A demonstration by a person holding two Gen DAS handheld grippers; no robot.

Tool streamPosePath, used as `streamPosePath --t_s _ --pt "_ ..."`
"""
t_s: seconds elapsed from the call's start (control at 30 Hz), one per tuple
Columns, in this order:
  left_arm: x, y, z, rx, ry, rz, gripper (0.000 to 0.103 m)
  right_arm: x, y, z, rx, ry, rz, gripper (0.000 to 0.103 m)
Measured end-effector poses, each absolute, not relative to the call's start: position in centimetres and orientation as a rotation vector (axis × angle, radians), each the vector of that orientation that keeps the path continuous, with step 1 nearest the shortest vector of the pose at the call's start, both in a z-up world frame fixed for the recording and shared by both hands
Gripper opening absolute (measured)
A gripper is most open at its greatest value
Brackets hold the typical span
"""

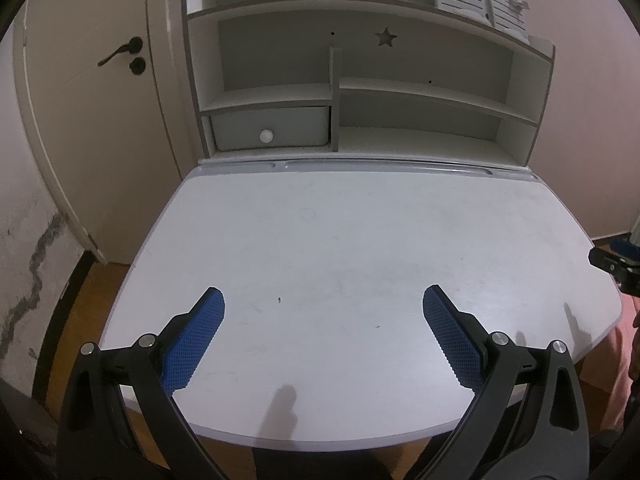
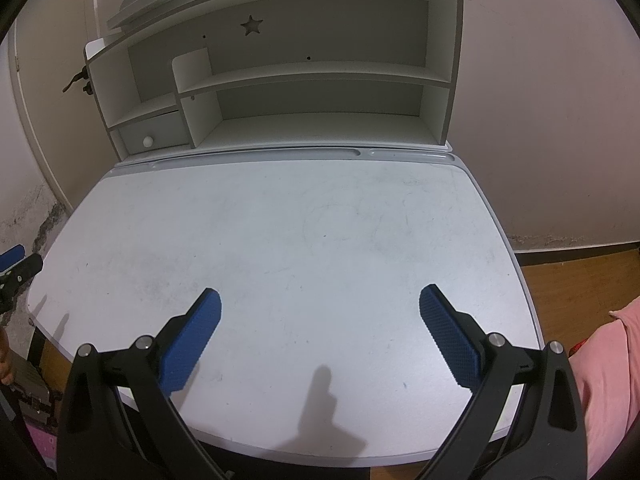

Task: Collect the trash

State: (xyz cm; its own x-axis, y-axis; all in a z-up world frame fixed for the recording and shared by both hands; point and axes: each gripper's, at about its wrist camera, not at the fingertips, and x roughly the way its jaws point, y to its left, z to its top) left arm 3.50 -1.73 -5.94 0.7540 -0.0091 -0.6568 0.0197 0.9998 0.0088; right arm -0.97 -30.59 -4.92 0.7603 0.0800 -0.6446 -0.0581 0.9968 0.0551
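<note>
Left gripper [image 1: 323, 300] and right gripper [image 2: 320, 300] hang over the near edge of the desk [image 1: 360, 220], jaws spread wide, holding nothing.

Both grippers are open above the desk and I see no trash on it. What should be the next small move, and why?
Probably turn one gripper to look off the desk. Left gripper and right gripper are open and hold nothing, and desktop and shelf unit show only faint marks.

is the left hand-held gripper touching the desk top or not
Cannot tell. In the left wrist view the left hand-held gripper is open above the desk top, with nothing between the fingers, but no view shows contact or a gap plainly.
</note>
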Motion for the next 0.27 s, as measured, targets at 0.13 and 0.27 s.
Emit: streamPosePath --t_s 0.13,0.27 --pt "3.66 -1.9 -5.86 0.017 0.726 -0.01 0.097 -0.96 -30.61 -4.9 0.032 0.704 0.075 0.096" --pt "3.75 -1.81 -5.99 0.013 0.735 -0.011 0.097 -0.89 -30.62 -4.88 0.034 0.705 0.074 0.096"
